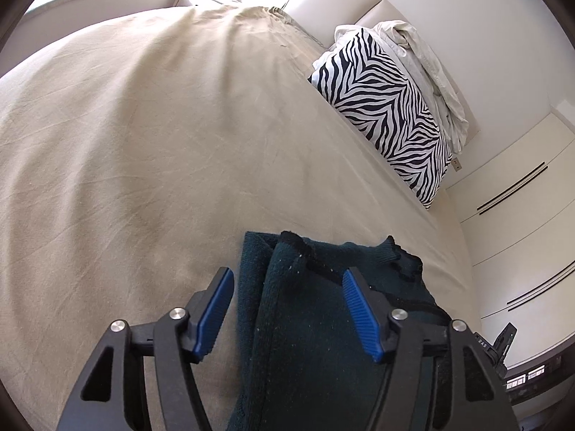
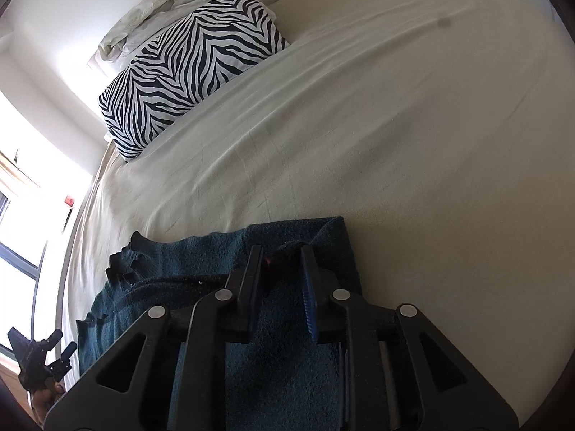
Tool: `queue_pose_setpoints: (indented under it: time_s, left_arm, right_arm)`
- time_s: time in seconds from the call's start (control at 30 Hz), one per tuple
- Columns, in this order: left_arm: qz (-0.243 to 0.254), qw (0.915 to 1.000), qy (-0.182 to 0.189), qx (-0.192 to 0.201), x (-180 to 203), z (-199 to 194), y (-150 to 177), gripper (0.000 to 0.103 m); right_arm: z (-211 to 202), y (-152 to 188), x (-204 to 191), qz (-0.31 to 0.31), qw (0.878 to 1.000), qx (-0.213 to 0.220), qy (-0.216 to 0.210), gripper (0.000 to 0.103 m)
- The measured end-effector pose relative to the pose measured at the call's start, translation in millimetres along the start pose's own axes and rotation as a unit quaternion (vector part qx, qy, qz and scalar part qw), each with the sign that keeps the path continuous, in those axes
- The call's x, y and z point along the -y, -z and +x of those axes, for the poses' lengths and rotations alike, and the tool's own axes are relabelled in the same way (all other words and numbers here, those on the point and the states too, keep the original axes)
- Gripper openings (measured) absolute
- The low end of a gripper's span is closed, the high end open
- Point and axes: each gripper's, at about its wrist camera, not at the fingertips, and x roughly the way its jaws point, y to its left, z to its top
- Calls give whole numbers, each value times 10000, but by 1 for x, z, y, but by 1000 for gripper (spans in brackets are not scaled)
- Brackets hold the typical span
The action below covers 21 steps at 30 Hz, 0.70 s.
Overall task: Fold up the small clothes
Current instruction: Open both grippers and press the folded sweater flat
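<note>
Lying folded near the bed's edge, the dark garment sits beneath both parted grippers, wide sheet beyond

light: we see strong daylight, blown out at the window in the right view and at the far bed corner in the left | shadows: soft, under the dark garment | focus: sharp, no motion blur | edges: heavy fisheye bending, dark ring at corners | colour: sheet beige left, paler right
</note>
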Motion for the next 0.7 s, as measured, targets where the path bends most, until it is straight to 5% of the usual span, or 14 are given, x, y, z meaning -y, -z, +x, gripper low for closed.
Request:
queue_pose_setpoints:
  time_s: [0.07,0.3,0.57,0.7]
  left_arm:
    - [141,9999,-53,34,2,-9,10,66]
    - [617,9979,-162,87,12,-33,55,66]
    - [606,9978,-231,-156,-5,-41,97,66]
    - [608,9978,-209,-160,-9,-44,105,65]
  right_arm:
    - [-8,0,2,31,9999,106,84,55]
    - [-50,11,25,294,9991,259,186,55]
    - [-80,67,37,-514,9980,-164,343,54]
    - [-89,89,47,-656,9967,-331,350,36]
